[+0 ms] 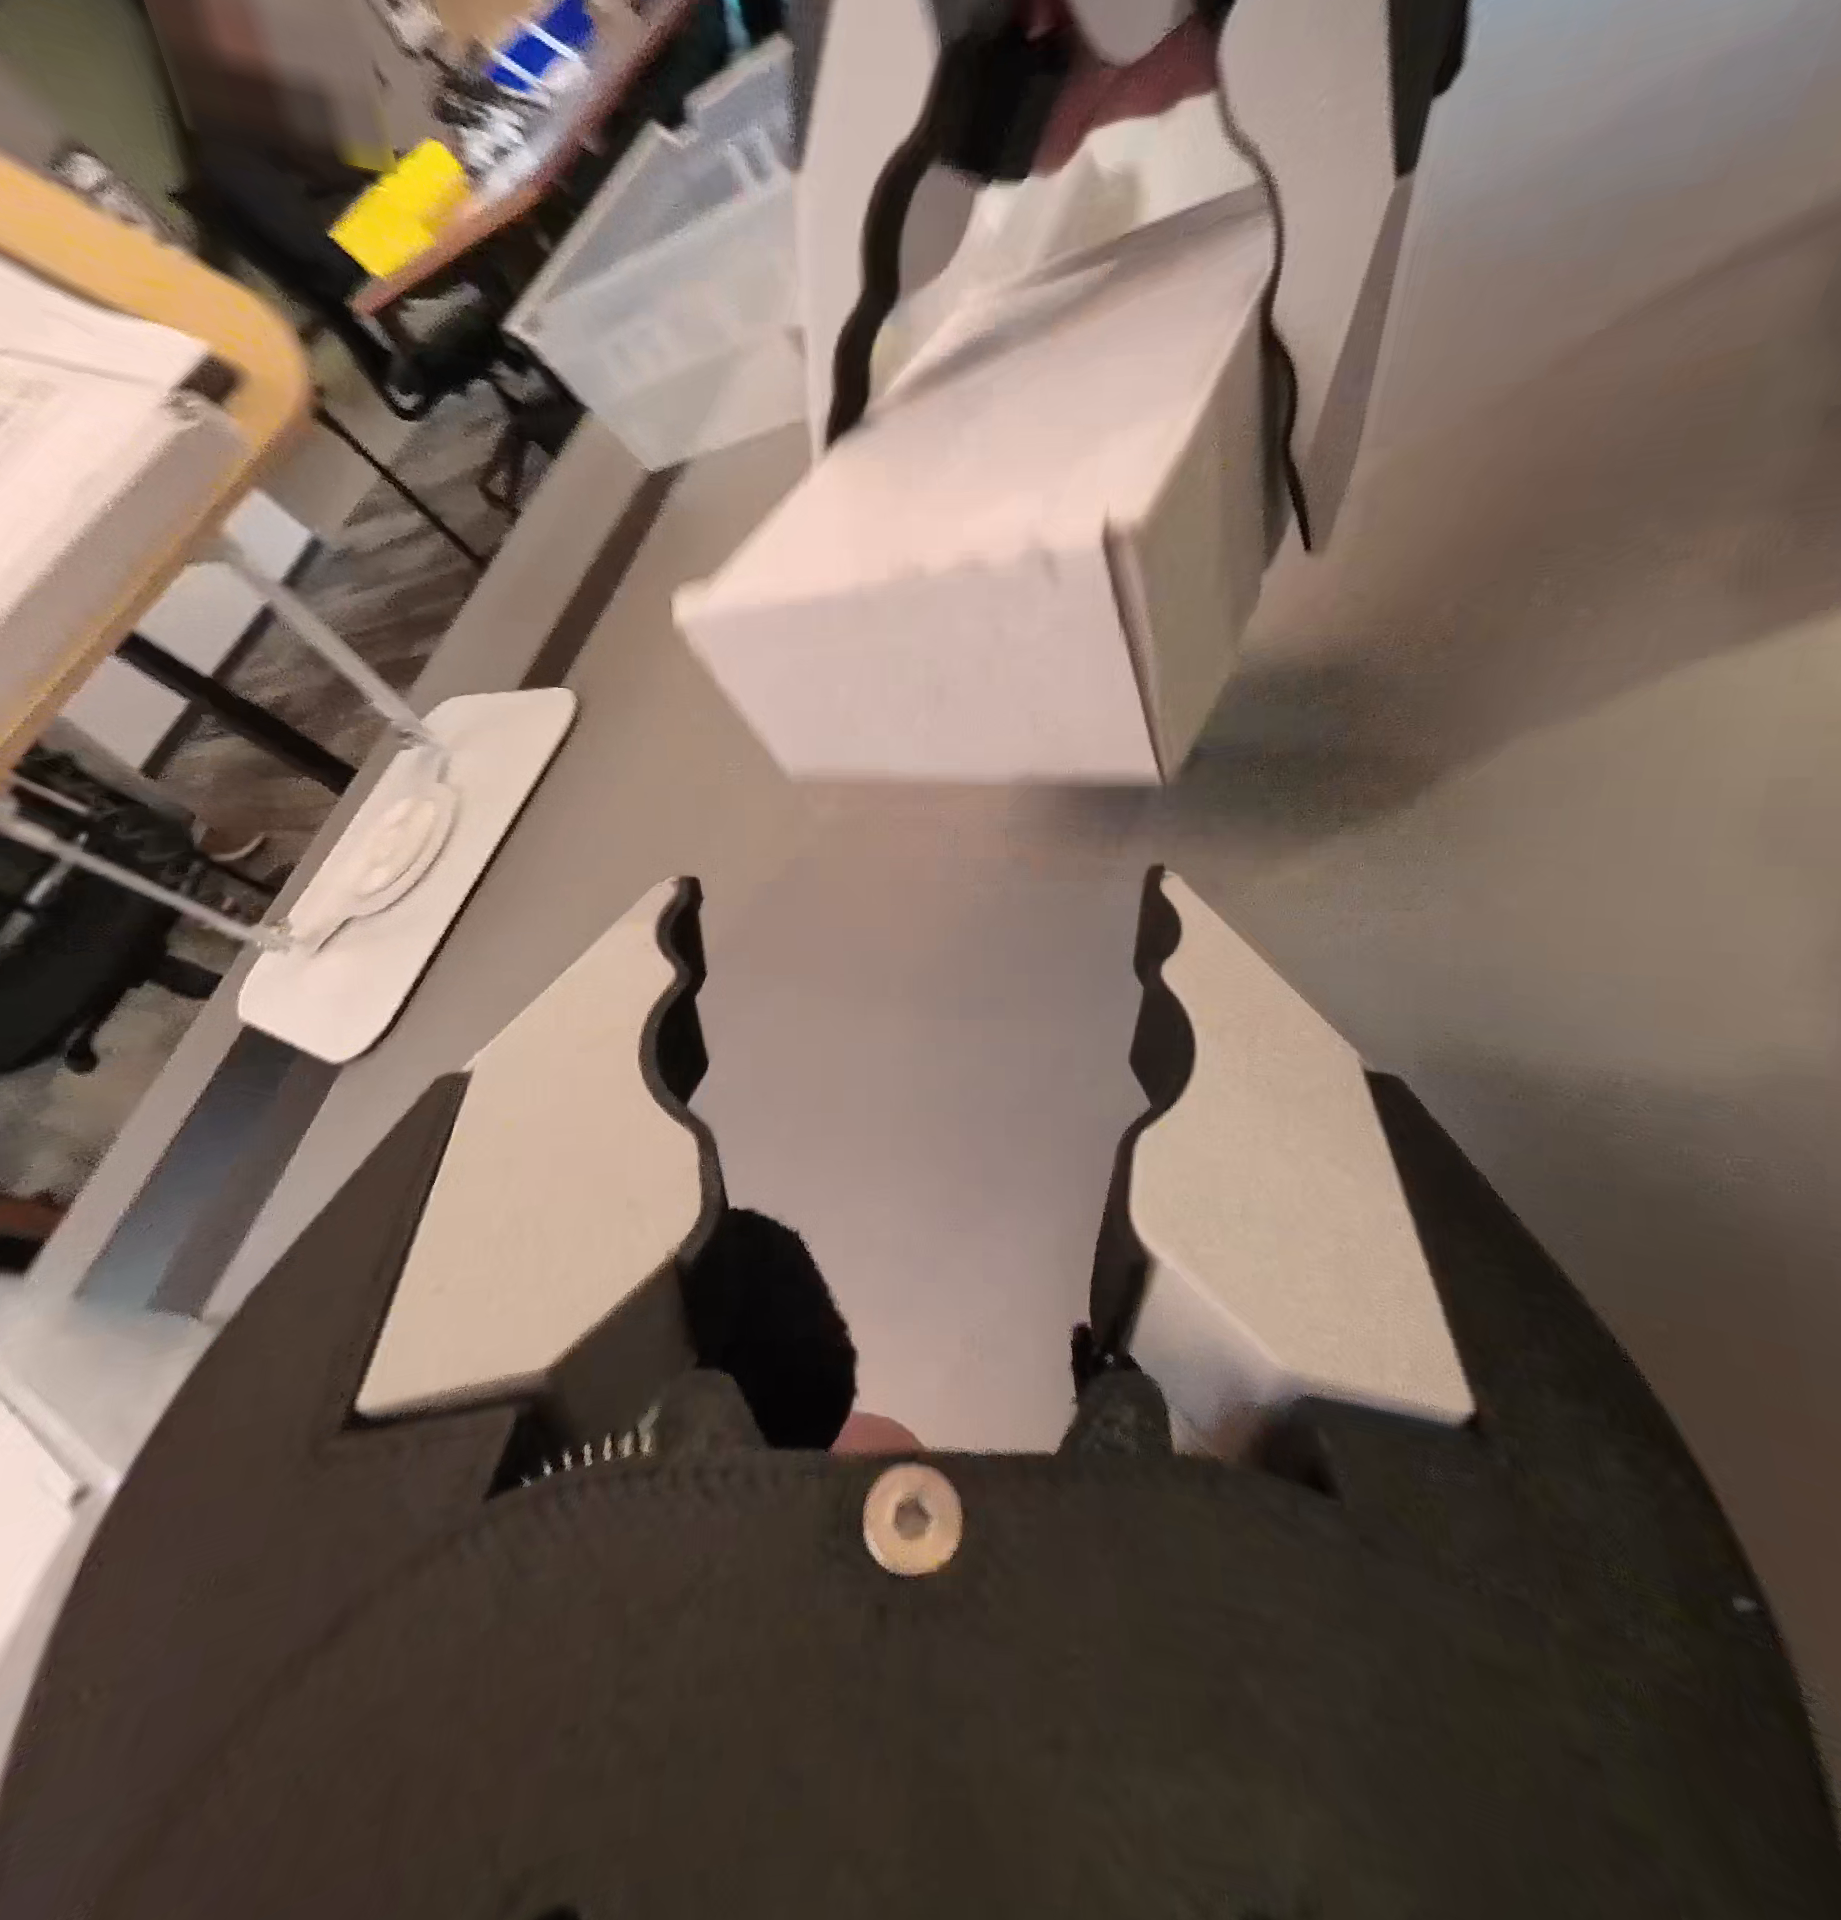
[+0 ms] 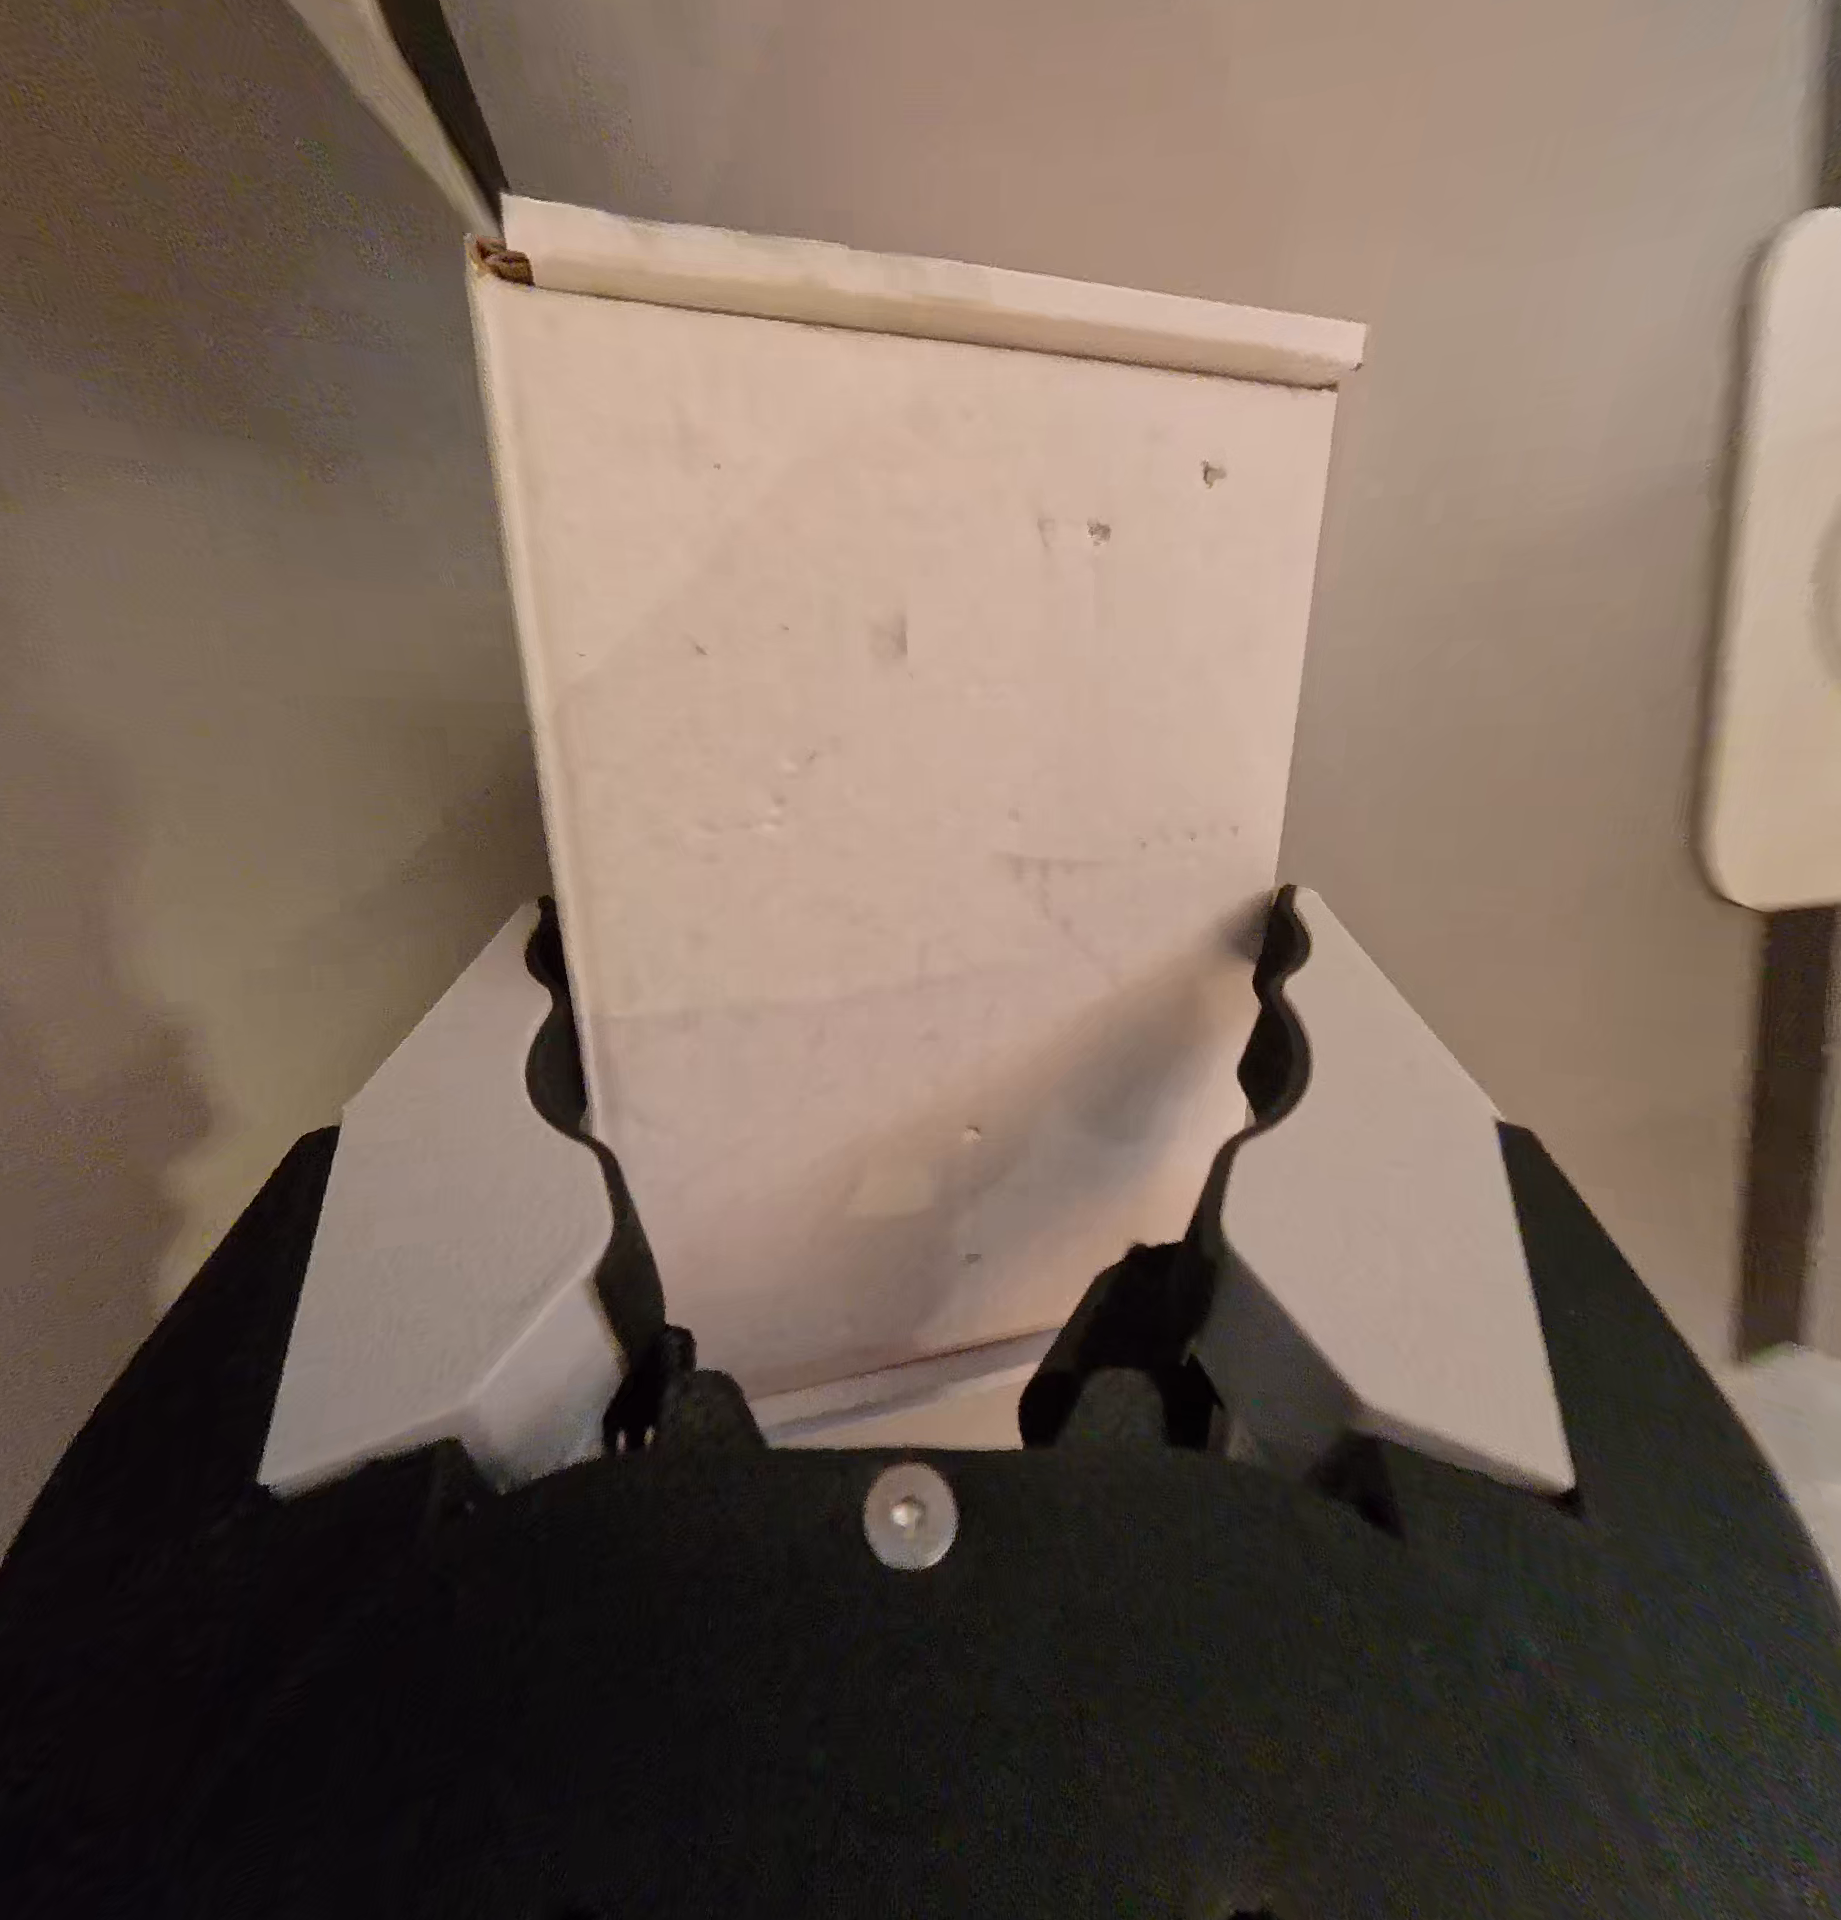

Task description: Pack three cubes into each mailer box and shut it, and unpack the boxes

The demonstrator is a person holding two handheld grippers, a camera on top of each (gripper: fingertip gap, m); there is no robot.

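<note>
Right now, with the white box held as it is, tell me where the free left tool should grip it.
Grip the mailer box across its free near end, coming straight ahead from the left tool. That end juts toward it, flat-sided, and its far end is clamped by the right tool. It may be wider than the left's open gap.

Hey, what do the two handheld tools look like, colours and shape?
Both look alike. The left tool has a rough black body with a silver screw at its centre and two pale wedge-shaped fingers with wavy black inner edges. The right tool has the same black body, silver screw and pale fingers.
</note>
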